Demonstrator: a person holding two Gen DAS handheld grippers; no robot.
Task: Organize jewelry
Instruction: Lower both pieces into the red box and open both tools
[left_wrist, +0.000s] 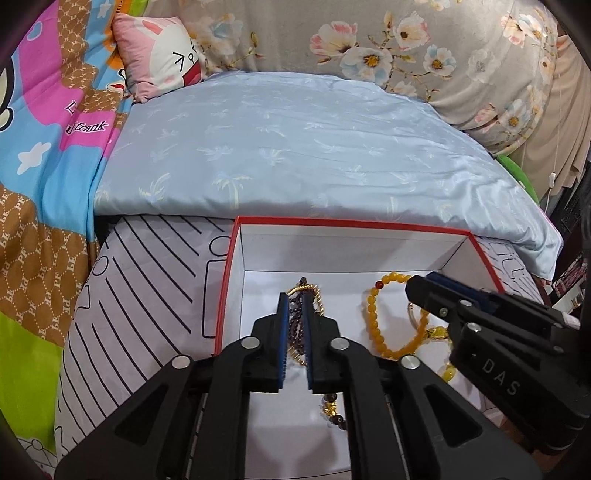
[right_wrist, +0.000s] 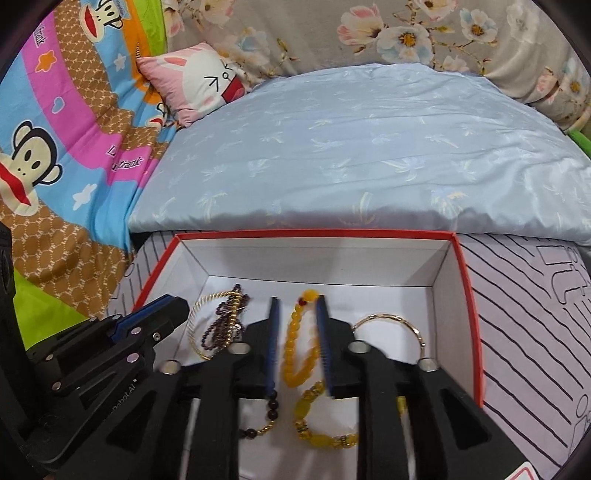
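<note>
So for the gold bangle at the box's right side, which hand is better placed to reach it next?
Probably the right. In its own view the gold bangle lies just right of the right gripper, whose fingers flank the yellow bead bracelet. The left gripper sits over the dark bead string, farther away.

Matte black left gripper (left_wrist: 294, 299), blue ribbed pads, silver round pins, right gripper (right_wrist: 297, 300) alike, white "DAS" lettering

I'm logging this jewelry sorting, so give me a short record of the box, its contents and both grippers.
box: red-rimmed, white inside, on patterned bedding
contents: yellow bead bracelet, dark bead strand, gold bangle
left gripper: jaws narrowly apart, over the dark bead strand
right gripper: jaws open, over the yellow bead bracelet
</note>
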